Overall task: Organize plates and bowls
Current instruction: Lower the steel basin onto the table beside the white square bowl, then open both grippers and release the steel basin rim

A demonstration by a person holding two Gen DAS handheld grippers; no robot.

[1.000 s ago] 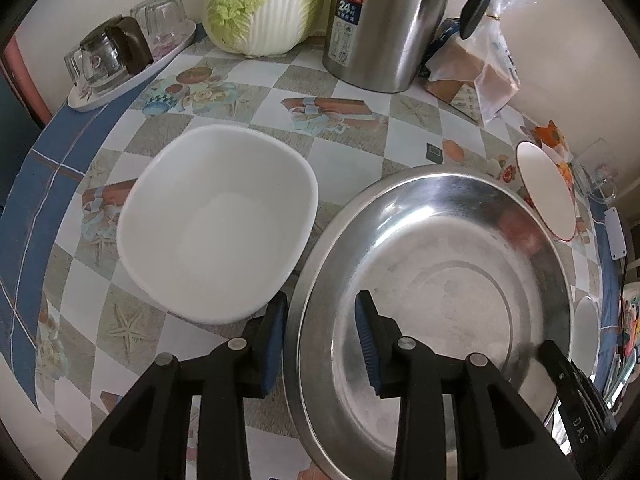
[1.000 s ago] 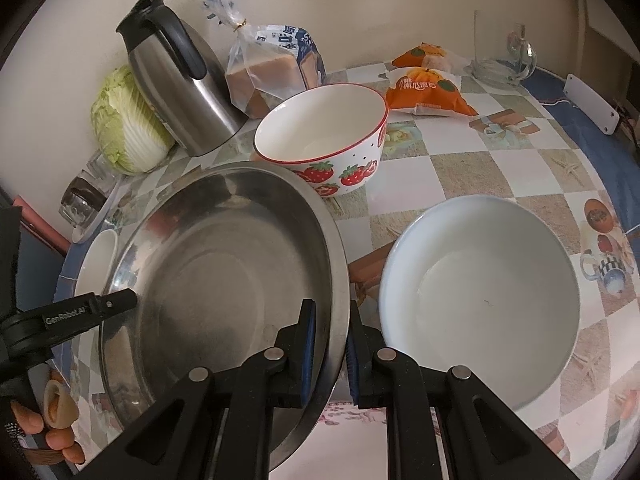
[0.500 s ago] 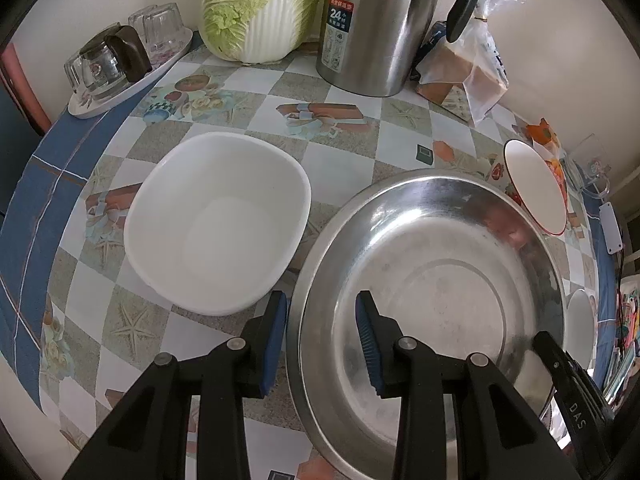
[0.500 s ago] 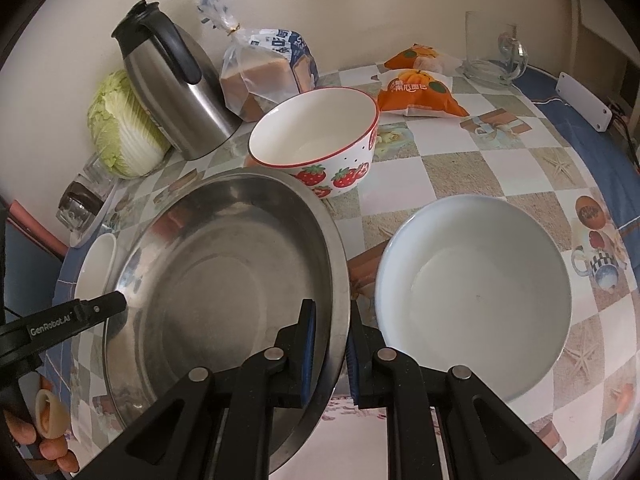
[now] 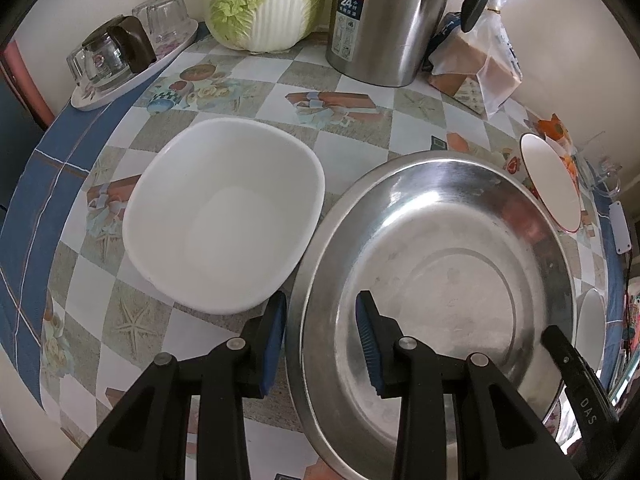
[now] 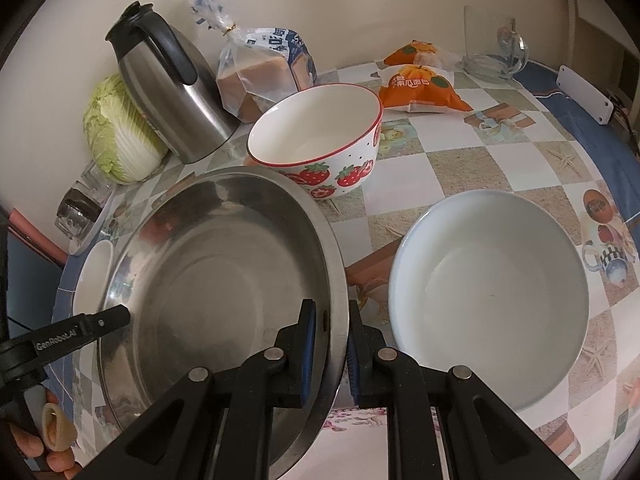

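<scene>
Centrally, the steel basin (image 5: pixel 440 264) sits on the bench (image 5: pixel 408 128), gripped at two points of its rim. The right gripper (image 6: pixel 330 350) is pinched tight on the near right rim, one pad inside and one outside. The left gripper (image 5: pixel 322 338) straddles the near left rim at a narrow gap; its outer pad lies against the rim, but the inner pad stands apart from the metal, so a firm hold there cannot be told.

To the left, a white dish (image 5: pixel 224 216) lies just beside the basin. To the right, a pale bowl (image 6: pixel 490 304) sits near it, and the strawberry bowl (image 6: pixel 320 140) stands at the far rim, apparently touching it. Farther back are the kettle (image 6: pixel 172 84), a cabbage (image 5: pixel 268 0), bagged bread (image 6: pixel 260 72) and a tray of glasses (image 5: pixel 124 60).

The risk appears to be slippage: polished steel on thin rim grips could twist or drop if the hands lift unevenly, especially with the left hold loose. Any sideways swing would likely knock the strawberry bowl or push the white dish, since both crowd the rim.
</scene>
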